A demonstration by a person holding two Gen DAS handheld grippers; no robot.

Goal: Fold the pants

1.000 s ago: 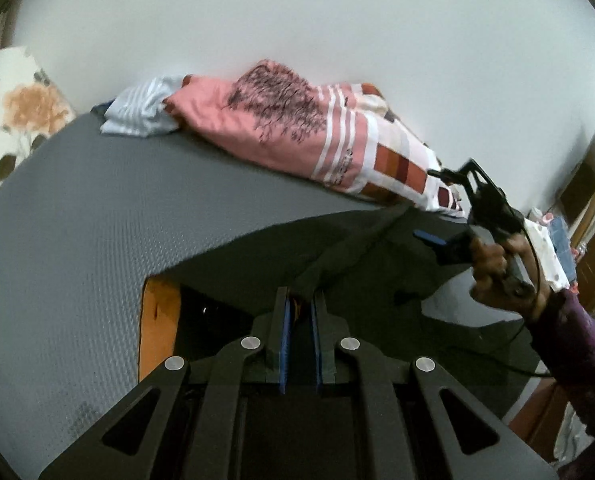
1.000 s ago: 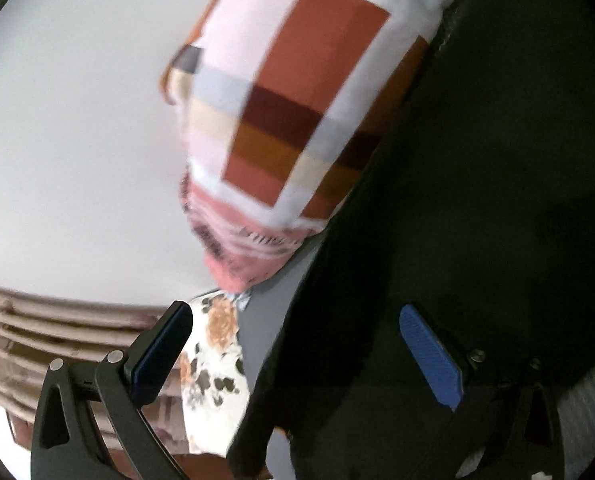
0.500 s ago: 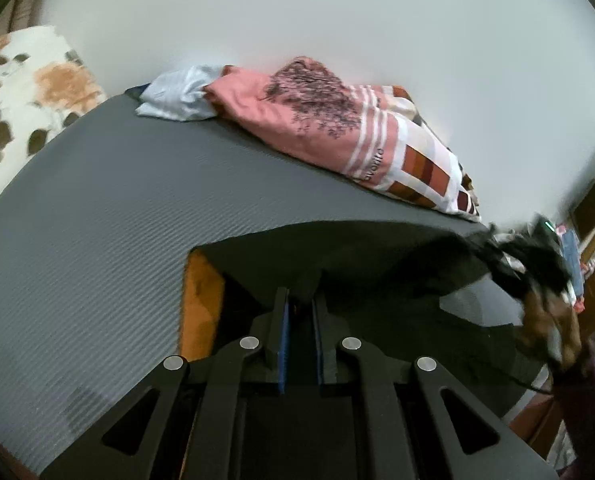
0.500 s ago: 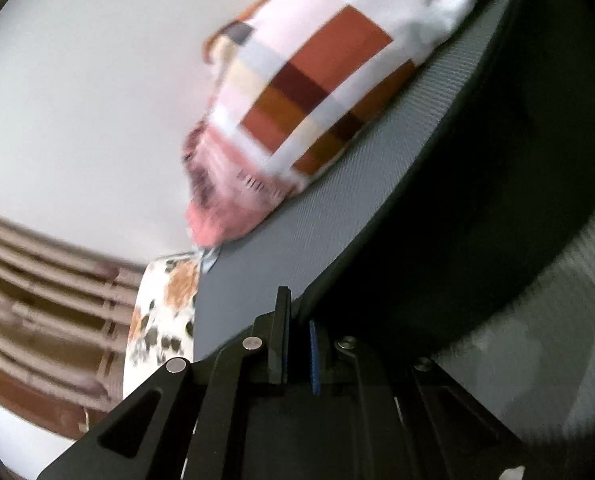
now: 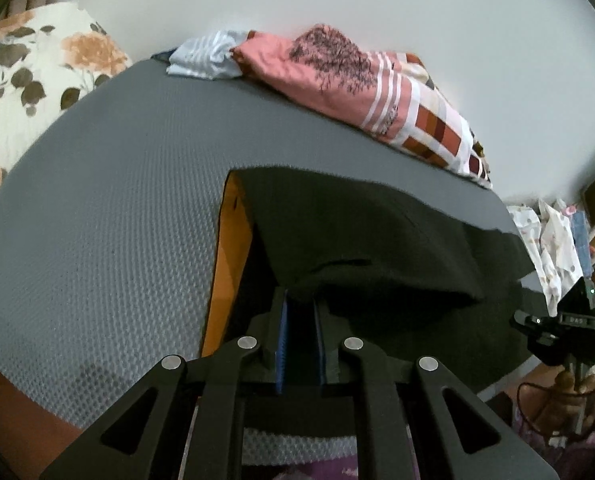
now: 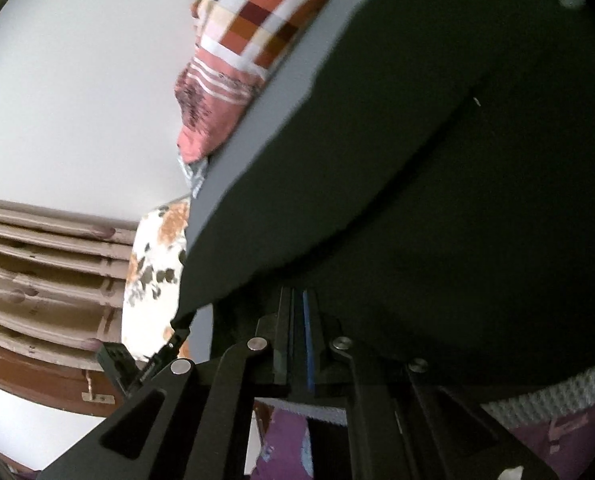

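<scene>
Left wrist: blanket (image 5: 377,92) beyond pants (image 5: 369,240).

From my left wrist feed I see the pants (image 5: 377,236), dark, near-black cloth with an orange lining (image 5: 229,264) showing along the left edge; they lie spread across the grey textured mat (image 5: 117,208), the near part doubled over into a soft fold with a rounded lip; the near hem is raised off the mat and pinched between the left tongs (image 5: 299,316); on my right wrist feed the same dark fabric (image 6: 437,208) fills most of the frame, its edge clamped in the right tongs (image 6: 299,312) and lifted clear of the mat.
</scene>
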